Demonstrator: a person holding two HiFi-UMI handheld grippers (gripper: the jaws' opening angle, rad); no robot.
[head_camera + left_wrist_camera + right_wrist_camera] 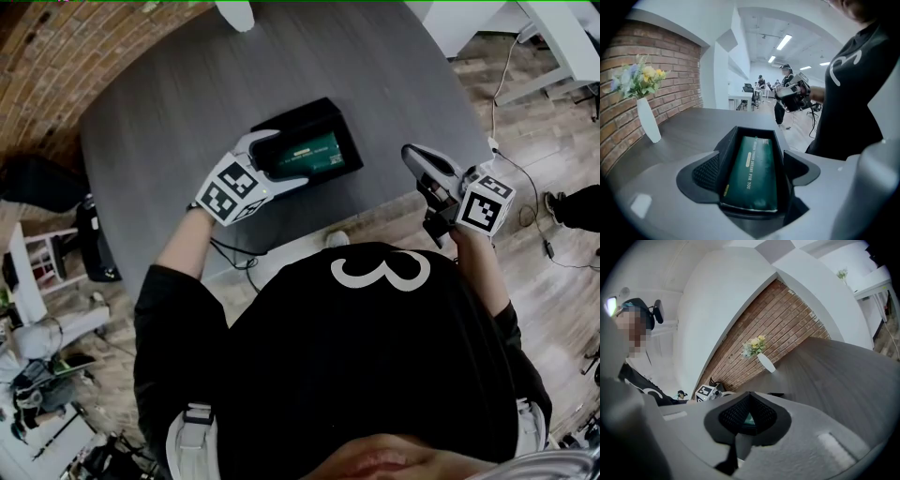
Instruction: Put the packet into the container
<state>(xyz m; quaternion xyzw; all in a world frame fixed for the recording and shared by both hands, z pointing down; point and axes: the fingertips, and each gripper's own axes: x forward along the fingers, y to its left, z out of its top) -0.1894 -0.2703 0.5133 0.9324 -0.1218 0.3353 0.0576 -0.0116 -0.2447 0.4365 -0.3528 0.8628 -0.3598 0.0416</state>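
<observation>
The green packet [309, 155] lies in the black container [302, 112], mid-frame, between the wide-open jaws of my left hand-held gripper [281, 161]. My right hand-held gripper [412, 153], at the right, is closed. Only the left gripper view shows the packet's words.

1. White print along the green packet [751, 176], left gripper view, ends "DREAMS FOR YOU"; the earlier words are too blurred to read.
2. A large white numeral 3 [380, 270] marks the person's black shirt [375, 375].
</observation>
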